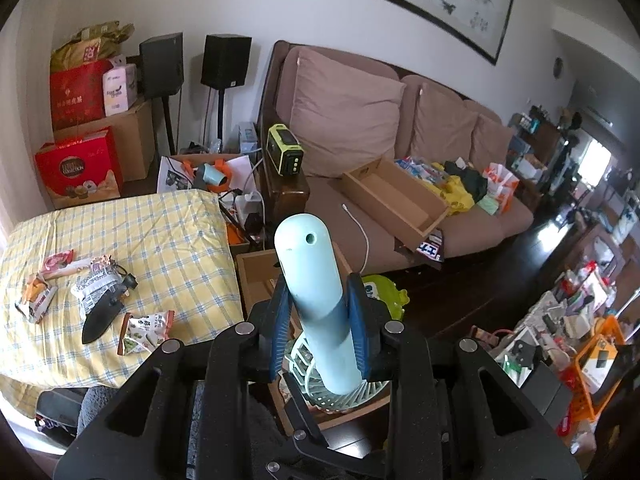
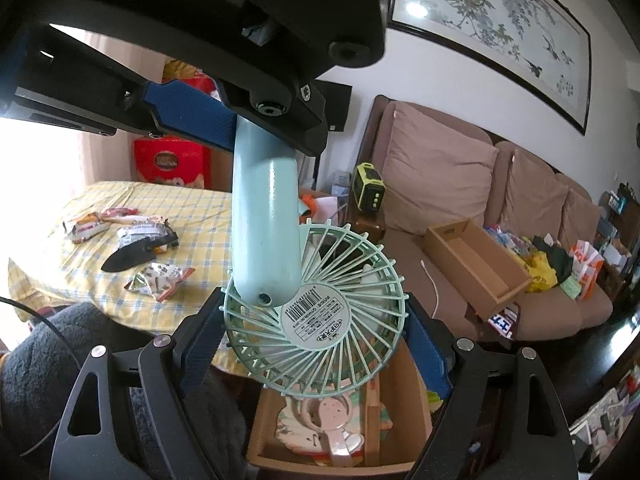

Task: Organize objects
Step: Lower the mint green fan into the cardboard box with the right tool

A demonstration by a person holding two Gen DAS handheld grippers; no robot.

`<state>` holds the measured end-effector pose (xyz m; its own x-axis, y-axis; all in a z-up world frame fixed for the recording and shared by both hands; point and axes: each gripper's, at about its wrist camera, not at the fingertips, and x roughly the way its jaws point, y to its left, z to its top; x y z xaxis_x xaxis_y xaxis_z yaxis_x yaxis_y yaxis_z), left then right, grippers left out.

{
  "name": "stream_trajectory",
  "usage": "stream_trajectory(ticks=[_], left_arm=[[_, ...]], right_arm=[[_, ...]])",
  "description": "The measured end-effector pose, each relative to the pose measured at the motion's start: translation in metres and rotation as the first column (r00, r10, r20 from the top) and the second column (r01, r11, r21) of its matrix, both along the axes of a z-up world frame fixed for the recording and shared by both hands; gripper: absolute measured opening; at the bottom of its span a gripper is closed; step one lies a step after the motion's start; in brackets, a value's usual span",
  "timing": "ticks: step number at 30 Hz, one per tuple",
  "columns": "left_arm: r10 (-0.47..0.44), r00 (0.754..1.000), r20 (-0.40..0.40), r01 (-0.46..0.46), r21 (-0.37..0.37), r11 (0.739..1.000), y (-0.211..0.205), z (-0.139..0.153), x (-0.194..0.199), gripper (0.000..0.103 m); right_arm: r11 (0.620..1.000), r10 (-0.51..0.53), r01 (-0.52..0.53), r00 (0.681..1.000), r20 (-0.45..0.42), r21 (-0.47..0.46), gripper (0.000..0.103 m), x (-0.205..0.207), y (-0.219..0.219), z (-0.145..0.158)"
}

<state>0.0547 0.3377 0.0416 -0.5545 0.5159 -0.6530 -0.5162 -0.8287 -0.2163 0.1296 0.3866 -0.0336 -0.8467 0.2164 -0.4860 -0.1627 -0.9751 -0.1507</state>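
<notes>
Both grippers clamp one mint handheld fan (image 2: 316, 312) at lower centre: right gripper (image 2: 312, 344) pinches its round grille, left gripper (image 1: 320, 316) squeezes its handle (image 1: 316, 296), above an open cardboard box (image 2: 404, 400)

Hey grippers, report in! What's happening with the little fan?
Left hand-held gripper clamps fan handle. Right hand-held gripper grips fan head. Wooden box below.
</notes>
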Motion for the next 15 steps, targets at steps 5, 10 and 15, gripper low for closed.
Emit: stream_trajectory(ticks=[5,10,15], left_arm=[[-0.008,1.000,0.006,0.008,-0.005,1.000,0.018,-0.006,0.001,0.026],[-0.044,0.999,0.003,0.044,-0.004,0.999,0.037,-0.006,0.004,0.025],[-0.078,0.997,-0.009,0.077,-0.039,0.996,0.064,-0.007,0.007,0.025]], right_arm=[[1.000,-0.012,0.013,1.000,0.004,-0.023,0.085,0.001,0.016,-0.005],[0.999,-0.044,0.045,0.999,0.006,-0.021,0.085,0.005,0.032,-0.006],[0.994,-0.086,0.086,0.996,0.001,-0.067,0.085,0.009,0.052,-0.008]])
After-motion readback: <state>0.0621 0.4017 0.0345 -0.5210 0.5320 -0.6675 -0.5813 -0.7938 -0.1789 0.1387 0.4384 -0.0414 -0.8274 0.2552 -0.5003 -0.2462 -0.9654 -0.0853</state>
